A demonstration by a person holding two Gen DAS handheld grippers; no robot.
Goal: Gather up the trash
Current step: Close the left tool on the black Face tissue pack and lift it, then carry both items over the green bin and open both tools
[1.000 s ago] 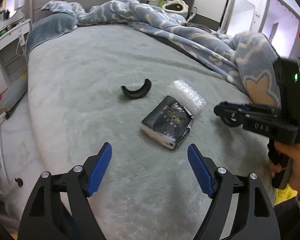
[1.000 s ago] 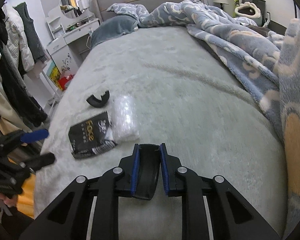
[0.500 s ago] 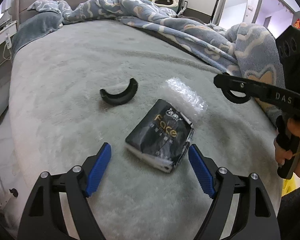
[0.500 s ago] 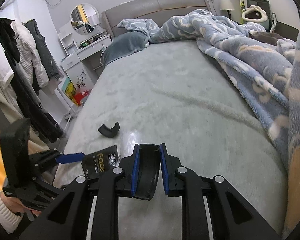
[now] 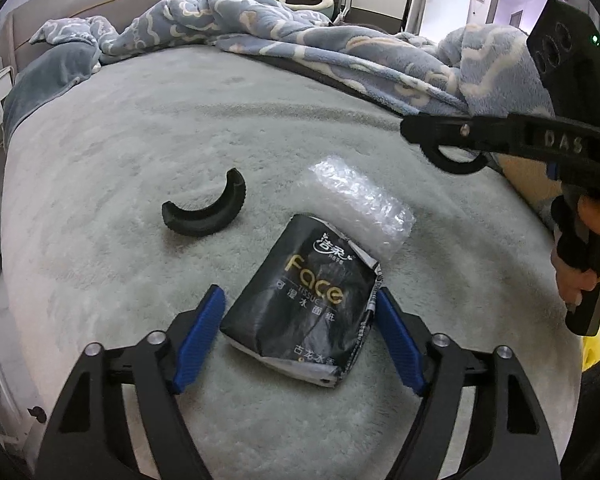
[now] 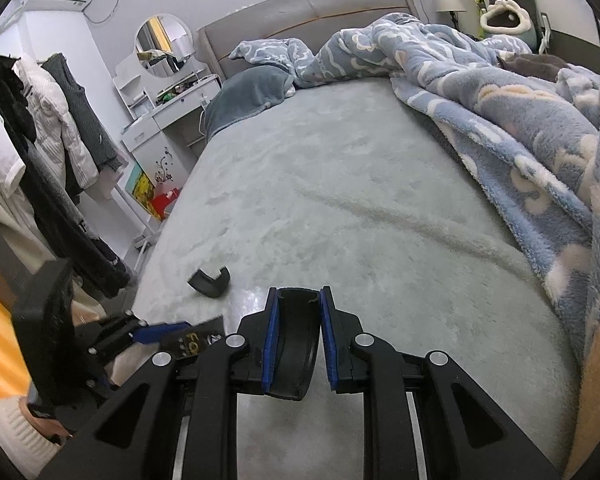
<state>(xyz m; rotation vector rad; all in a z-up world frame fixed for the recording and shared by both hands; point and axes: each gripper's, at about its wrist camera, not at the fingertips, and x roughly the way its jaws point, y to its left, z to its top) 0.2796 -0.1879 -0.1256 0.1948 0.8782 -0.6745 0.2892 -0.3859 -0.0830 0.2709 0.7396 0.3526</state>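
Black plastic wraps the tissue pack (image 5: 300, 300), printed "Face" in gold, which lies flat on the grey-green plush bed cover (image 5: 180, 120) near the bed's near edge. The left gripper (image 5: 298, 334) straddles the pack with a blue pad on each side; its jaws are closing, the right pad at or almost at the pack's torn edge, the left pad just clear of it, so the pack is between them but not yet clamped. Touching the pack's far right corner is a clear crinkled plastic wrapper (image 5: 360, 200). To the far left of the pack, apart from it, lies a black curved half-ring piece (image 5: 208, 212). The right gripper (image 6: 298, 344) is clenched on a second black curved piece (image 6: 296, 348), gripped between its blue pads and held above the cover; in the left wrist view it reaches in from the right, a hand (image 5: 584, 264) around its handle. A blue patterned fleece blanket (image 5: 340, 52) is bunched along the bed's far and right sides.
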